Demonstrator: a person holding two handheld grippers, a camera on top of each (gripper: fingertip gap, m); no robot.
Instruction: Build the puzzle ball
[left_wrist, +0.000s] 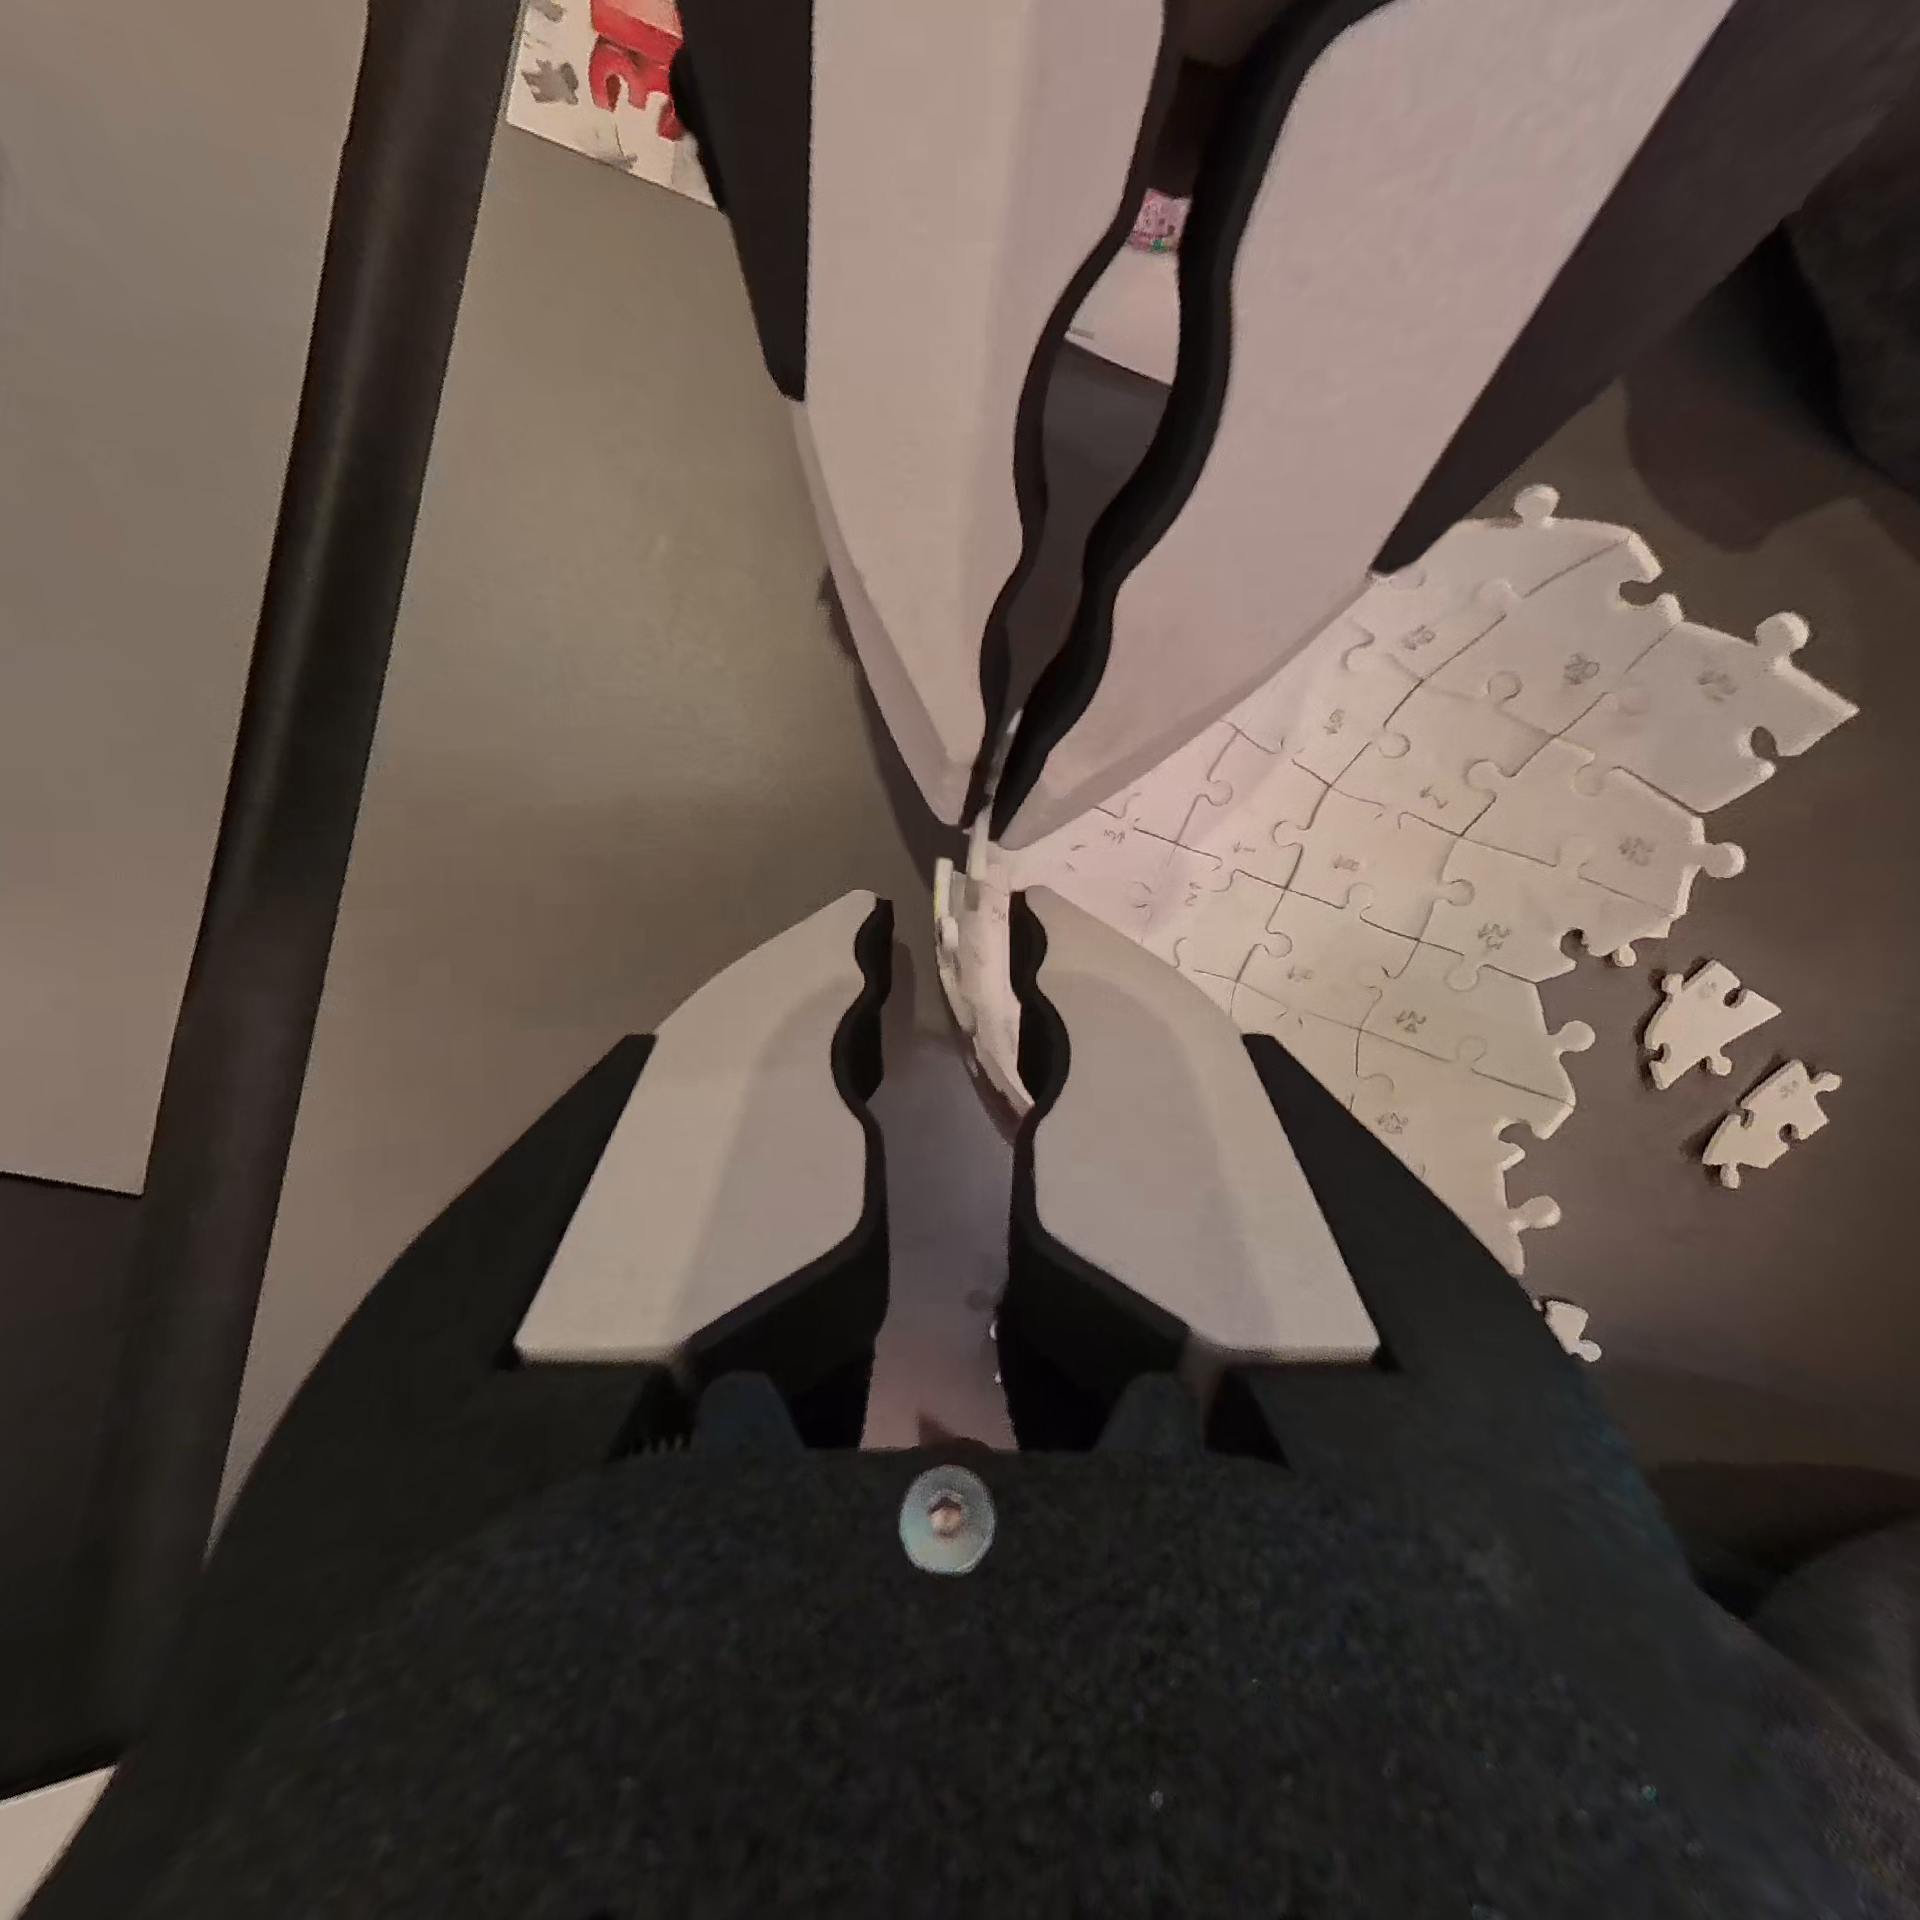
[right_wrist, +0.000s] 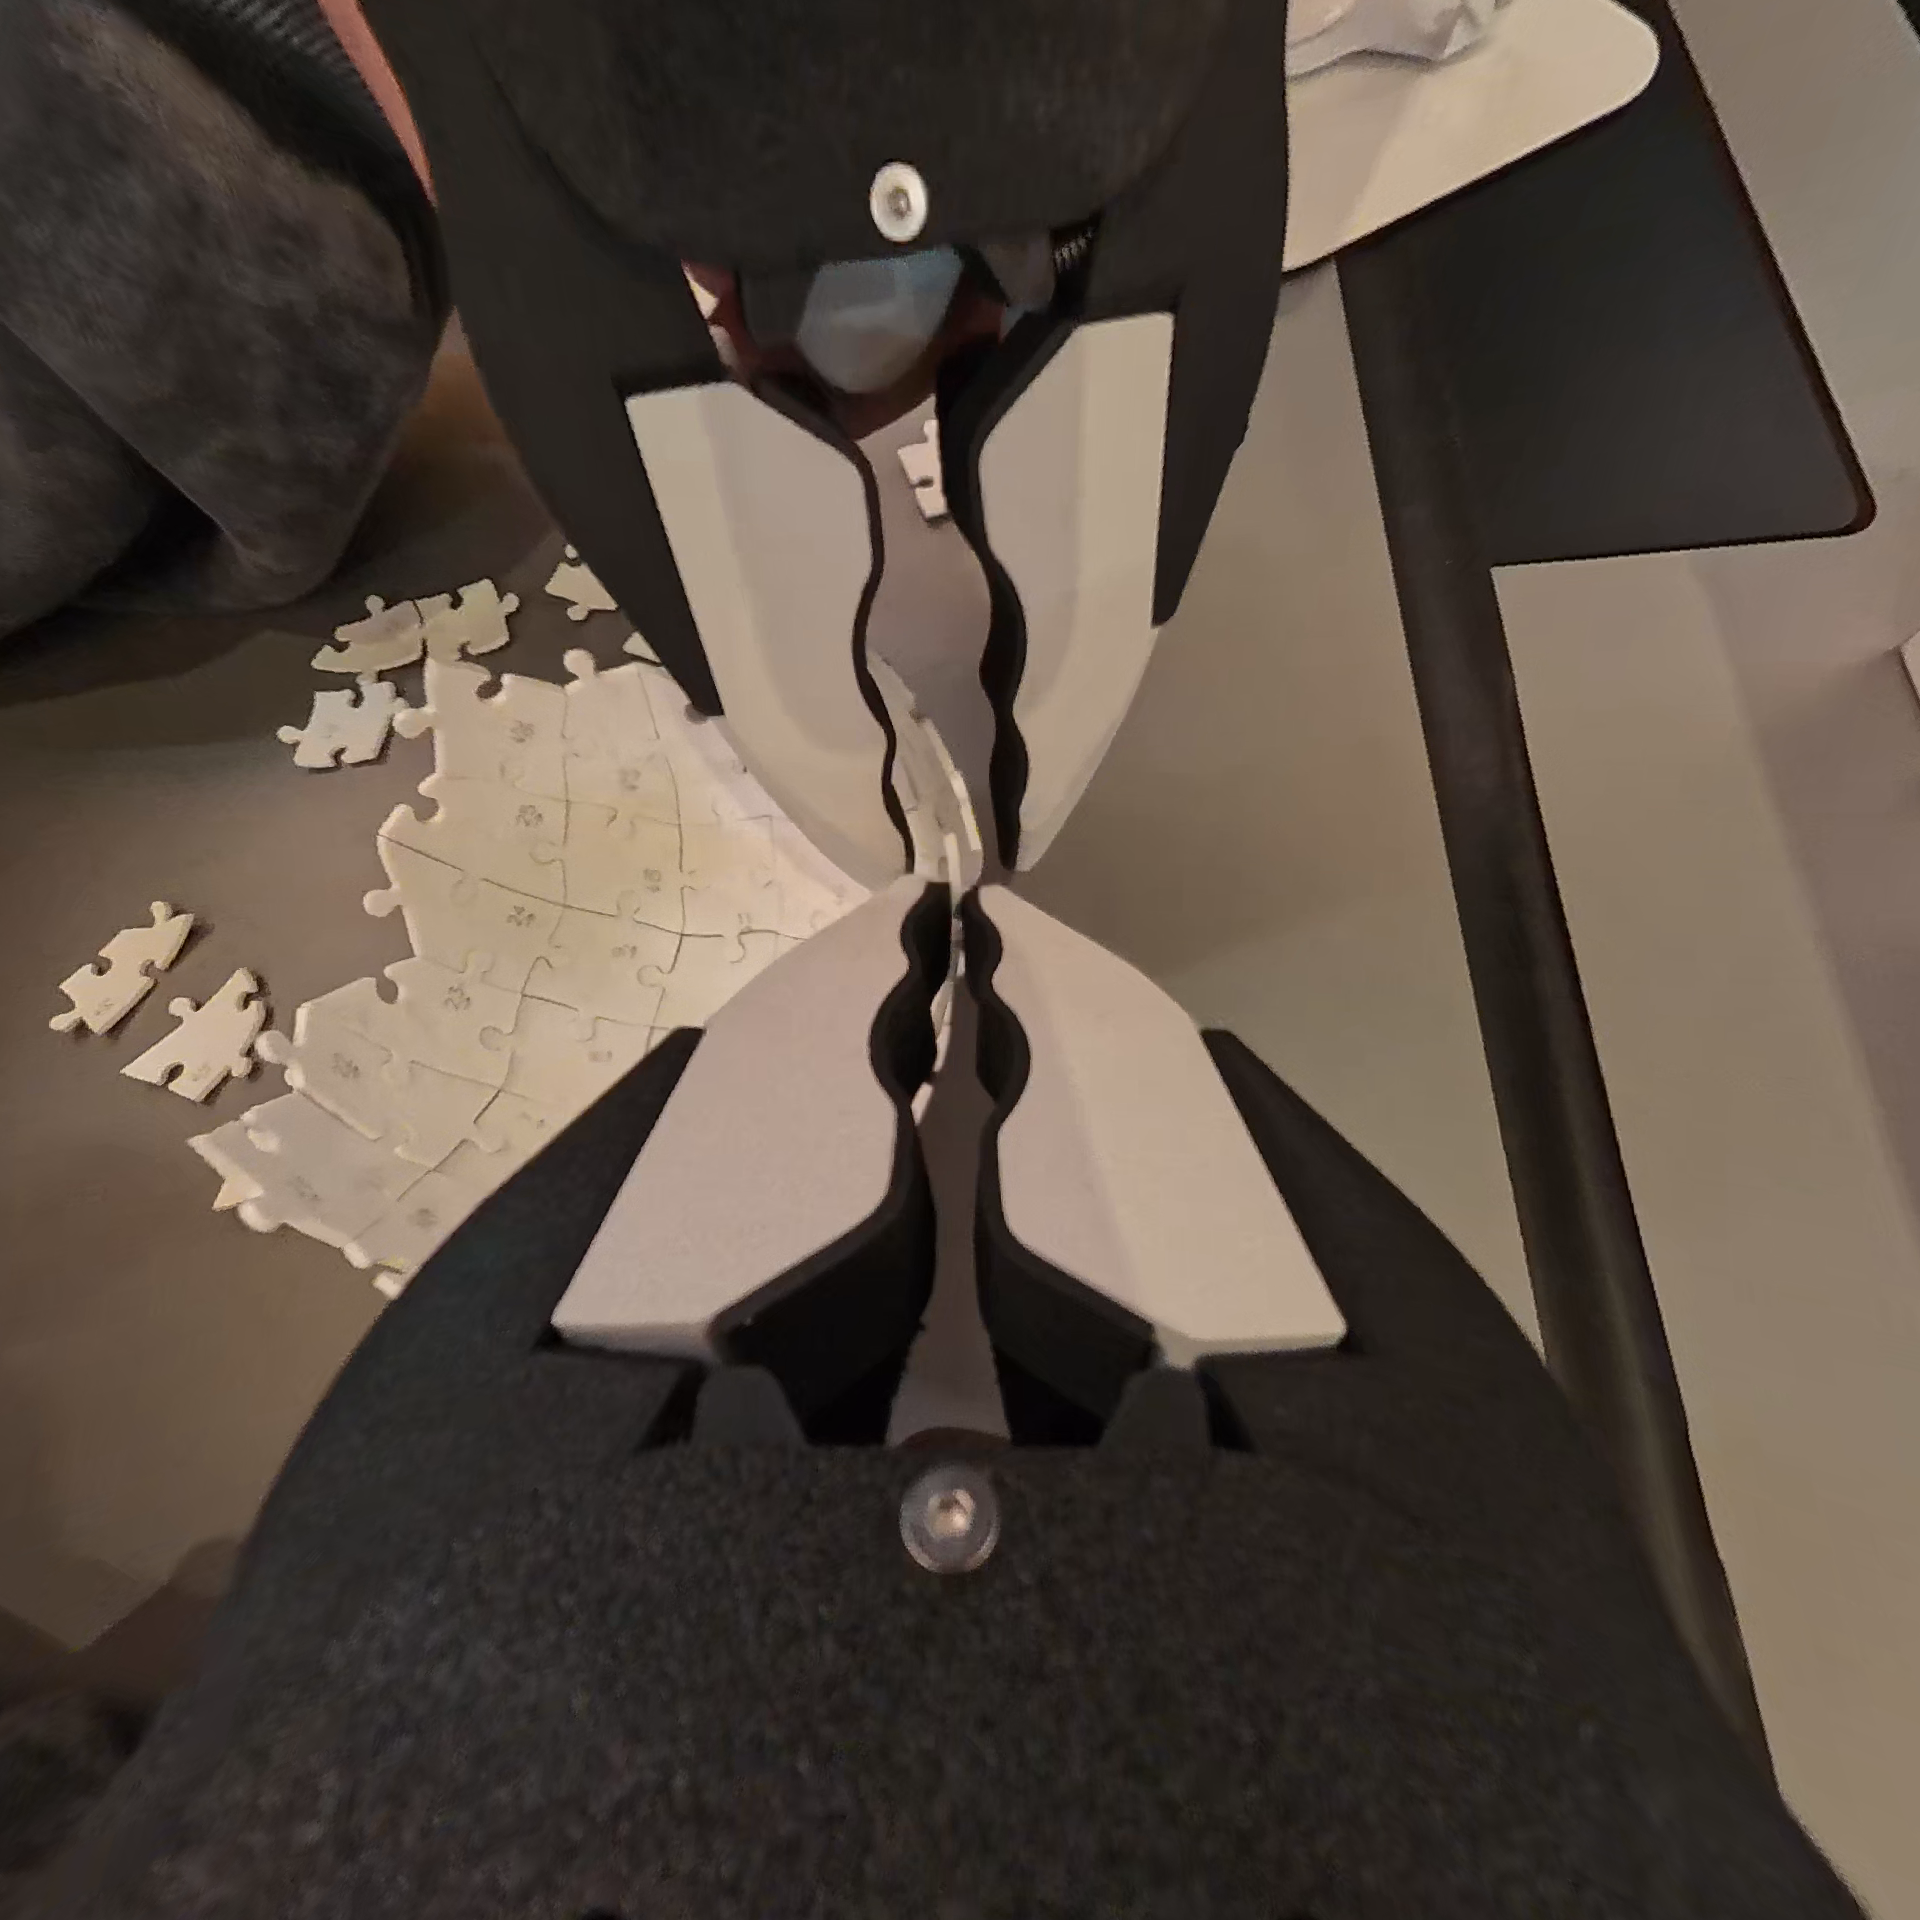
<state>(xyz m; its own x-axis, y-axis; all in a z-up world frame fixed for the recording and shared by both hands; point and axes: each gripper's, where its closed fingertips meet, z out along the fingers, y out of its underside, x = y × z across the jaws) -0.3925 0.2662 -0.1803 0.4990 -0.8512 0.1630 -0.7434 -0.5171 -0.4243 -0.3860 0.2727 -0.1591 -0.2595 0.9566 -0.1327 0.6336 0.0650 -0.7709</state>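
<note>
Puzzle ball shell (left_wrist: 1434, 894) only part-built: curved sheet of joined white pieces, far edge resting on dark tabletop (left_wrist: 1714, 1351), near edge lifted up between both tongs. Sits right of left gripper (left_wrist: 961, 920) in left wrist view, left of right gripper (right_wrist: 956, 914) in right wrist view.

Tongs opposed tip to tip over the raised rim, probably one steadying the shell edge while the other seats a piece into it. Rim held edge-on to both cameras, so the joint itself is hard to read.

Left gripper: jaws narrowly apart, rim of shell between the tips, looks pinched on it. Contact on both pads not fully clear.

Right gripper: jaws nearly closed, thin white edge (right_wrist: 954, 940) visible in the slit at the tips. Separate piece or same rim, cannot tell. Treated as gripping the shell edge.

Loose pieces (left_wrist: 1704, 1023) lying flat just beyond the shell's outer edge, away from both tongs; more loose pieces (right_wrist: 166, 997) seen left of right gripper. Plenty left to fit.

Risk, by judgement: squeeze or twist at the rim could pop neighbouring tabs.
</note>
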